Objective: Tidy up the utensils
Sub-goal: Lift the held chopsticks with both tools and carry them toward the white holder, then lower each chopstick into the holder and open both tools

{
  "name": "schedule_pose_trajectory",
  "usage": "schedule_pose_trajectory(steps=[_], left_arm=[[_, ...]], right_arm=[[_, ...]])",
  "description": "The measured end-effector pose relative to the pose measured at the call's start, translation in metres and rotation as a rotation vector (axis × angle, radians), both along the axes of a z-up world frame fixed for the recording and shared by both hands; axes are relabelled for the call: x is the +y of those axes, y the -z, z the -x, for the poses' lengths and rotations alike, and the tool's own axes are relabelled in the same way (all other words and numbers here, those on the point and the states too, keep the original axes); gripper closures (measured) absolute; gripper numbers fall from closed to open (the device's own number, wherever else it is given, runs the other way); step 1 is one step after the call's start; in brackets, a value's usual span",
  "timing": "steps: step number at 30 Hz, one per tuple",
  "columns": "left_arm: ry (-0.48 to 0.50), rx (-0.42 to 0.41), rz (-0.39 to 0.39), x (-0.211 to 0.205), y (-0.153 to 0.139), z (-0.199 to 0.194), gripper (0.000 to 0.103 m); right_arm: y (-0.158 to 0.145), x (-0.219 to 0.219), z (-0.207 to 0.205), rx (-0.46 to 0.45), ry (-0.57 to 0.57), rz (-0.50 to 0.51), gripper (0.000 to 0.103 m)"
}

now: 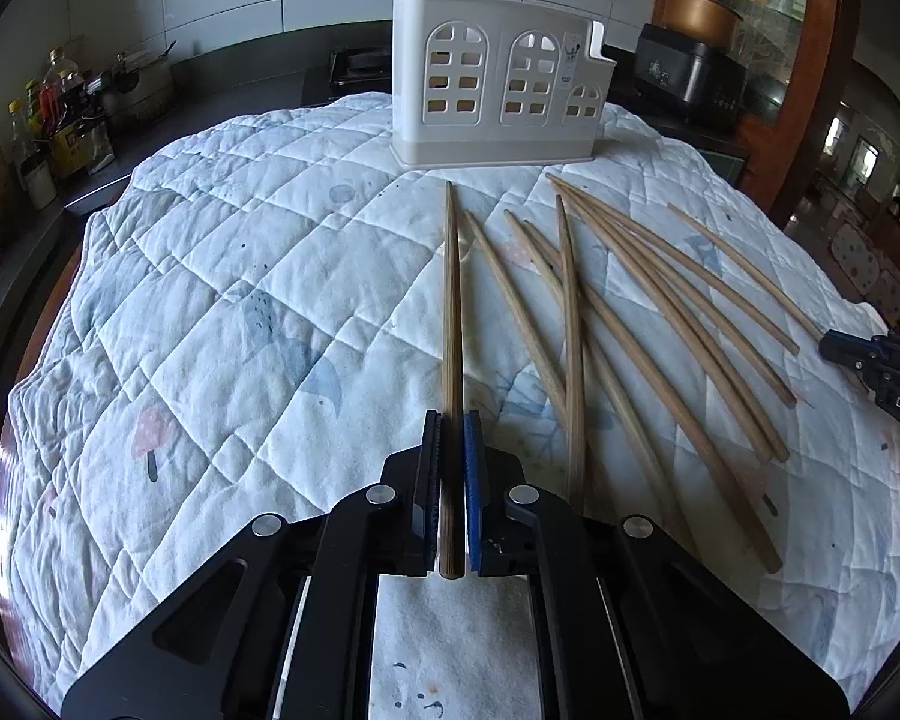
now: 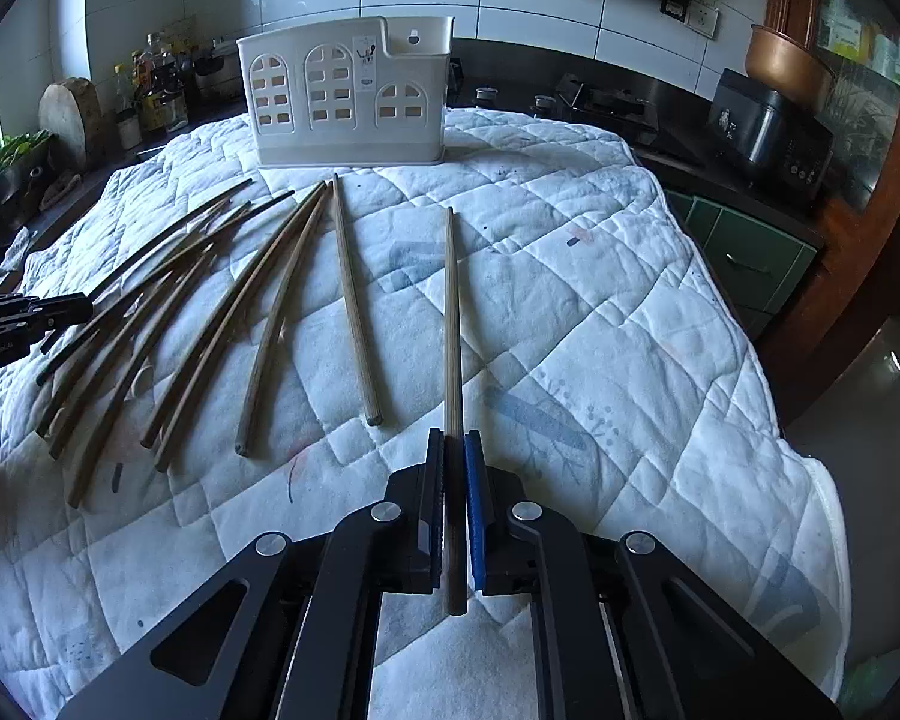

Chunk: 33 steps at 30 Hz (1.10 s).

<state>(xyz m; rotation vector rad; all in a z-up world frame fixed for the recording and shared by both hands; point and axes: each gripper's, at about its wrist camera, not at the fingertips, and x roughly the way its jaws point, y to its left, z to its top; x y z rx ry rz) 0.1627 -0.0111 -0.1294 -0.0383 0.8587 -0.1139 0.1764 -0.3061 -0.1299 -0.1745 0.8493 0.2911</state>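
Kitchen counter with white wall tiles behind, covered by a white quilted cloth with pale prints (image 1: 222, 276). White plastic utensil holder with arched window cut-outs (image 1: 498, 90) stands upright at the cloth's far edge.

Left gripper (image 1: 452, 420) is held low and level over the cloth, pointing toward the holder, jaws clamped on a ribbed light wooden chopstick (image 1: 452, 312) that runs straight forward between the pads with its tip near the holder base. Loose pile of wooden chopsticks (image 1: 630, 312) lies fanned on the cloth just right of it, several crossing.

Right gripper (image 2: 455, 438) has the same low, forward pose, jaws pinched on a second thin wooden chopstick (image 2: 452, 324) pointing forward, its tip well short of the holder.

Left wrist view only: the right gripper's black tip at the far right edge, beside the pile's outermost stick; a black appliance on the counter right of the holder.

Right wrist view only: the left gripper's black tip at the left edge over the pile; a single separate chopstick (image 2: 354, 300) lying between the pile and the held one; a round wooden chopping block (image 2: 72, 114) and bottles on the counter to the left; green cabinet drawers to the right.
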Motion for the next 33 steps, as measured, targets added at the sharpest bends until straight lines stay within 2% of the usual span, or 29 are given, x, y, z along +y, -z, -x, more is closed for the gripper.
schedule_pose_trajectory(steps=[9,14,20,33], left_arm=[[0.021,-0.112,0.041,0.006,-0.044,0.008,0.097],[0.037,-0.132,0.056,0.007,-0.058,0.004,0.098],[0.037,-0.142,0.081,0.017,-0.077,-0.011,0.098],[0.097,-0.206,0.045,0.021,-0.153,-0.058,0.098]], right_arm=[[-0.065,0.011,0.014,-0.152,-0.03,-0.029,0.096],[-0.095,0.023,0.006,-0.214,-0.049,-0.039,0.096],[-0.116,0.034,-0.023,-0.195,-0.066,-0.045,0.096],[-0.229,0.054,-0.107,-0.177,-0.112,-0.111,0.096]])
